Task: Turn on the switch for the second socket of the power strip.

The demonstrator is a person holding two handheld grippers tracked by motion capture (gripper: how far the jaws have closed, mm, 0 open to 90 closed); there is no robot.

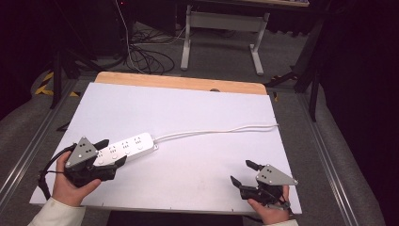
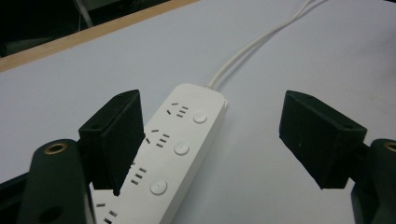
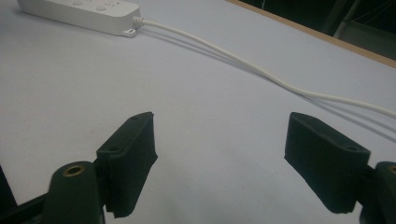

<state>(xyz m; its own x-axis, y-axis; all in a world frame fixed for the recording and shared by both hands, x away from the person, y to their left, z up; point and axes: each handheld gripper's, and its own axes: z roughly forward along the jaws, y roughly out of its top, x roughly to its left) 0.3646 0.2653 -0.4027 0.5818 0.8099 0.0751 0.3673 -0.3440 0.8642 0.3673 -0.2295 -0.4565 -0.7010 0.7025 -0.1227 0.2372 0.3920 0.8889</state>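
Power strip (image 1: 126, 147) at table's 8 o'clock, long axis toward 2 o'clock. Left gripper (image 2: 210, 140) nearer, spread wide over it; right gripper (image 1: 243, 172) well apart, spread wide, empty.

White power strip (image 1: 126, 147), black jaws.

power strip (image 1: 127, 147) | white, four switched outlets | flat, near-left on white table (image 1: 197, 108) | cord (image 1: 221, 129) trailing right
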